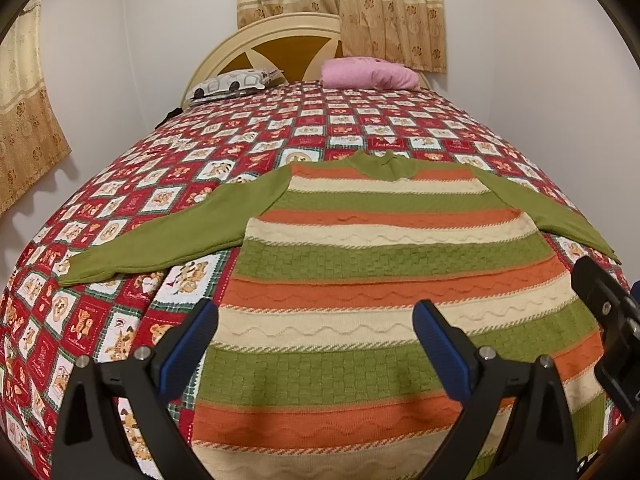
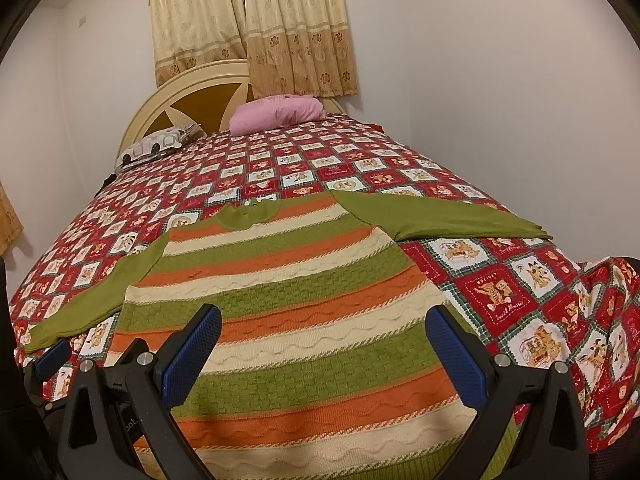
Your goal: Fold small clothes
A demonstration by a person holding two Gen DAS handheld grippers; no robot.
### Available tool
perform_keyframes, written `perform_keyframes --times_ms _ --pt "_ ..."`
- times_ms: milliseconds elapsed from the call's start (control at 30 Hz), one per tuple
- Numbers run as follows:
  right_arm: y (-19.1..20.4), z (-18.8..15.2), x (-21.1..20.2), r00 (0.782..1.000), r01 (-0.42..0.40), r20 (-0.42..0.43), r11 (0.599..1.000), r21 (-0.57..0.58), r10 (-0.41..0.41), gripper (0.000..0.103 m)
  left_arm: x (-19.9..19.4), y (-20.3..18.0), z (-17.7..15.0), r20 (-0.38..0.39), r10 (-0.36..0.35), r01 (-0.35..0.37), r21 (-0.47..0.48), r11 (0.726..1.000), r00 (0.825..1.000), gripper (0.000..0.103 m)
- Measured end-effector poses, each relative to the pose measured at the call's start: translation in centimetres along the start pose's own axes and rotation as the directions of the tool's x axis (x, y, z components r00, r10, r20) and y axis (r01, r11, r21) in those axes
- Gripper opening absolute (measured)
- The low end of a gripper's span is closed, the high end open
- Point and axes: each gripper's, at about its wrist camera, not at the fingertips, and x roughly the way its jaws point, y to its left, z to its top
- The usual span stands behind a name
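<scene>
A knitted sweater with green, orange and cream stripes lies flat on the bed, collar toward the headboard and both plain green sleeves spread out to the sides. My left gripper hovers open over the sweater's lower left part, with nothing between its blue pads. Over the lower right part, my right gripper is open too and holds nothing. The right gripper's black body shows at the right edge of the left wrist view, and a blue fingertip of the left one shows at the far left of the right wrist view.
The bed carries a red, white and green patchwork bedspread. A pink pillow and a grey-patterned pillow lie by the cream headboard. White walls and beige curtains close in the bed.
</scene>
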Motion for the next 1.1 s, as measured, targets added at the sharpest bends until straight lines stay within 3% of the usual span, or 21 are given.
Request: perform_keyframes --times_ms 300,533,600,633,733,833,900,1100 --pt "-2.0 0.7 2.1 0.999 0.016 -0.032 1.0 0.027 -0.015 0.102 2.2 0.6 0.9 0.011 0.015 -0.015 0.018 1.0 1.0 0.1" --pt "-11.0 3.7 5.6 0.993 0.117 -0.032 0.98 0.161 -0.113 0.101 7.0 4.1 1.3 -0.01 0.09 -0.09 -0.059 0.994 0.996 0.101" --pt "-14.4 4.7 7.2 0.989 0.146 -0.061 0.966 0.213 -0.136 0.092 8.2 4.8 1.0 -0.027 0.104 -0.106 -0.074 0.992 0.994 0.101" --pt "-16.9 5.2 8.5 0.987 0.155 -0.086 0.955 0.254 -0.138 0.08 9.0 5.2 0.8 -0.042 0.112 -0.115 -0.084 0.99 0.993 0.101" --pt "-24.3 6.2 11.9 0.983 0.155 -0.154 0.899 0.409 -0.1 0.062 10.8 5.8 0.2 -0.136 0.066 -0.082 -0.119 0.989 0.989 0.101" --pt "-32.5 6.0 15.1 0.978 0.175 -0.198 0.778 0.603 -0.067 0.062 11.2 6.4 0.1 -0.163 0.02 -0.048 -0.172 0.984 0.986 0.101" --pt "-36.4 5.9 16.9 0.969 0.216 -0.233 0.724 0.656 -0.078 0.057 11.4 6.5 -0.1 -0.176 0.006 -0.04 -0.19 0.981 0.984 0.103" --pt "-42.2 5.8 21.4 0.956 0.258 -0.288 0.627 0.735 -0.055 0.052 11.5 6.3 -0.2 -0.176 0.007 -0.043 -0.198 0.979 0.984 0.103"
